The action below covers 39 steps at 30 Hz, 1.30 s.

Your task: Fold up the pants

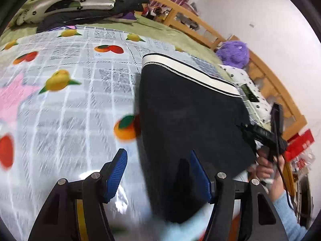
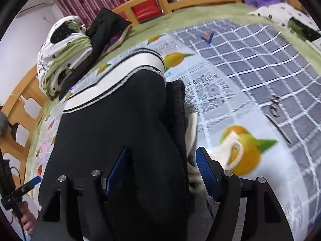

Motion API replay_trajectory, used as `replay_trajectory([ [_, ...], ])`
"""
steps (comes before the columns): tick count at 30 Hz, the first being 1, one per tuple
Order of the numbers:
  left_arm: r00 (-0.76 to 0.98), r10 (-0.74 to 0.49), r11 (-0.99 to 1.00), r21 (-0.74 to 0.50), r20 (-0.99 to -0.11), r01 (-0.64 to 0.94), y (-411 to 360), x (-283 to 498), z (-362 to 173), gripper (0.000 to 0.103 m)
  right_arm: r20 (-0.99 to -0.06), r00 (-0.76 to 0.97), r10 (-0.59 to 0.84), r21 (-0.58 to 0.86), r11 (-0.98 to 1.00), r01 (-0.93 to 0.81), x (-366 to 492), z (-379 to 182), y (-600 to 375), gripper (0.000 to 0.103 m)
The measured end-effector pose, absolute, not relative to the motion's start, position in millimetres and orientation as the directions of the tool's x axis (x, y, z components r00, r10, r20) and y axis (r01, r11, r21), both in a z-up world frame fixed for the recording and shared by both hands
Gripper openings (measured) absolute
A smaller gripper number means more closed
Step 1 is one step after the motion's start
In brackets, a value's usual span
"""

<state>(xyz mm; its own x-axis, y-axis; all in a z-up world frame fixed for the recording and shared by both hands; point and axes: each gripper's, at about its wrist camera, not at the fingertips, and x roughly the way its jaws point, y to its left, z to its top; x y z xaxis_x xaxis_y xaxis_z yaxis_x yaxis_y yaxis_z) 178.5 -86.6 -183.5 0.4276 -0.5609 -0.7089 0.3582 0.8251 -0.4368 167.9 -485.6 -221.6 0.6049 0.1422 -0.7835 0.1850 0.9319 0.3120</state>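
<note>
Covering bed [image 1: 160, 30] — fruit-print sheet [image 1: 70, 100], pants [image 1: 190, 110]

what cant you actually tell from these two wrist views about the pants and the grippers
- Pants legs and hems: left wrist view, cut off by the bottom edge and blurred.
- Right gripper: right wrist view, jaws stand apart over the dark cloth; contact unclear.
- Pale fabric beside the pants: right wrist view, blurred.
- Left gripper: jaws apart; blur hides the pants' edge.
</note>
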Motion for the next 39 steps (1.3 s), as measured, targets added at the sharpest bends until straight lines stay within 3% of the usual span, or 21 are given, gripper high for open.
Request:
replay_trajectory([
  [2, 0.412, -0.522, 0.850, -0.411, -0.747, 0.330, -101, 209, -198, 0.061, -0.800, 0.585, 0.134, 0.274, 0.949, 0.157, 177, -225, -478, 0.066],
  [5, 0.338, -0.559, 0.826, -0.473, -0.757, 0.307, -115, 237, -220, 0.056, -0.801, 0.576, 0.161, 0.286, 0.949, 0.132, 183, -231, -480, 0.066],
  [8, 0.342, -0.582, 0.809, -0.484, -0.737, 0.334, -130, 243, -221, 0.043, -0.787, 0.580, 0.208, 0.345, 0.929, 0.134, 182, -236, -487, 0.066],
  [10, 0.336, -0.587, 0.806, -0.492, -0.737, 0.329, -134, 246, -221, 0.023, -0.774, 0.595, 0.216, 0.368, 0.919, 0.145, 179, -235, -488, 0.066],
  [13, 0.346, -0.653, 0.755, -0.548, -0.673, 0.359, -114, 248, -193, 0.014, -0.746, 0.614, 0.257, 0.419, 0.898, 0.133, 169, -216, -488, 0.048],
  [14, 0.352, -0.675, 0.738, -0.573, -0.649, 0.357, -104, 250, -185, 0.013, -0.711, 0.635, 0.301, 0.478, 0.870, 0.123, 164, -205, -488, 0.034],
  [15, 0.370, -0.680, 0.733, -0.580, -0.633, 0.355, -93, 252, -174, 0.012, -0.677, 0.647, 0.351, 0.535, 0.838, 0.105, 161, -195, -482, 0.029],
  [20, 0.494, -0.588, 0.808, -0.491, -0.640, 0.326, -23, 249, -128, 0.011, -0.646, 0.640, 0.416, 0.526, 0.850, -0.022, 168, -172, -390, 0.027],
  [23, 0.517, -0.478, 0.878, -0.406, -0.710, 0.254, 21, 249, -134, 0.012, -0.613, 0.619, 0.491, 0.575, 0.814, -0.076, 185, -188, -345, 0.027],
  [28, 0.435, -0.317, 0.948, -0.283, -0.843, 0.142, 58, 243, -185, 0.031, -0.679, 0.604, 0.417, 0.513, 0.858, -0.015, 215, -227, -318, 0.035],
  [31, 0.463, -0.371, 0.928, -0.307, -0.805, 0.211, 66, 209, -181, 0.046, -0.753, 0.563, 0.341, 0.447, 0.893, 0.057, 214, -214, -315, 0.043],
  [34, 0.477, -0.406, 0.909, -0.294, -0.779, 0.294, 70, 168, -170, 0.047, -0.777, 0.594, 0.207, 0.293, 0.955, 0.051, 184, -182, -295, 0.042],
  [39, 0.452, -0.451, 0.871, -0.270, -0.769, 0.410, 62, 106, -166, 0.049, -0.749, 0.625, 0.220, 0.326, 0.944, 0.058, 131, -172, -297, 0.042],
])
